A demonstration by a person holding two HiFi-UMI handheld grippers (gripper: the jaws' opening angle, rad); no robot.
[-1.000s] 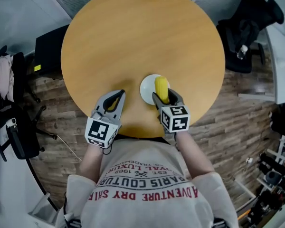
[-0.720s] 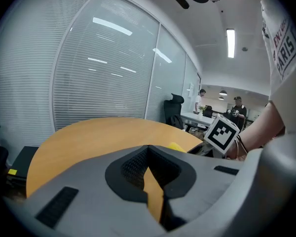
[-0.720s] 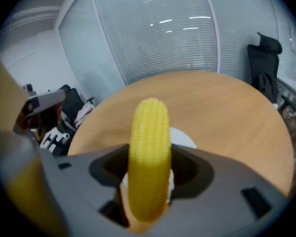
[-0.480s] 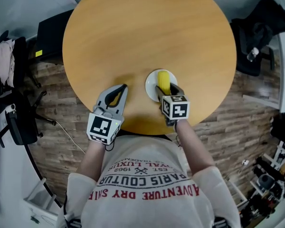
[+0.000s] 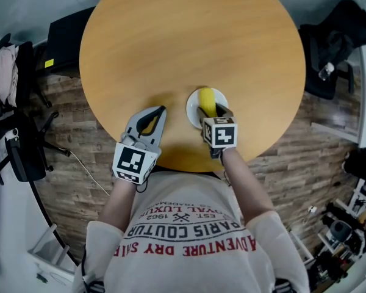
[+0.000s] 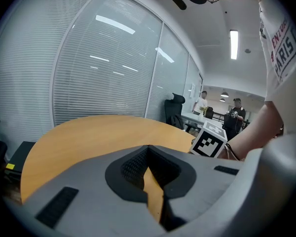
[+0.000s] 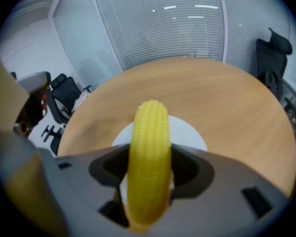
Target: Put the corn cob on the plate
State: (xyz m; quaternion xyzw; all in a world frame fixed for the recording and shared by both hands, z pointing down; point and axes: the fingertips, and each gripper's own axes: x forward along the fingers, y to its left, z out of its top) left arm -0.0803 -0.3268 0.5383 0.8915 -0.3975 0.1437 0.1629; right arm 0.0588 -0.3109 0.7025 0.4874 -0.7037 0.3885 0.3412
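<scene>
A yellow corn cob (image 5: 205,99) (image 7: 149,157) is held lengthwise over a small white plate (image 5: 218,97) (image 7: 187,132) near the front edge of the round wooden table (image 5: 189,41). My right gripper (image 5: 208,108) (image 7: 148,181) is shut on the cob, its jaws pressing both sides. Whether the cob touches the plate is hidden. My left gripper (image 5: 154,116) (image 6: 150,181) rests on the table to the left of the plate, jaws closed together with nothing between them.
Office chairs (image 5: 329,41) and dark equipment (image 5: 18,151) stand on the wooden floor around the table. In the left gripper view, glass walls with blinds (image 6: 113,73) and people (image 6: 202,102) in the distance appear beyond the table.
The right gripper with the corn cob has shifted slightly forward over the plate. The left gripper has stayed in place.
</scene>
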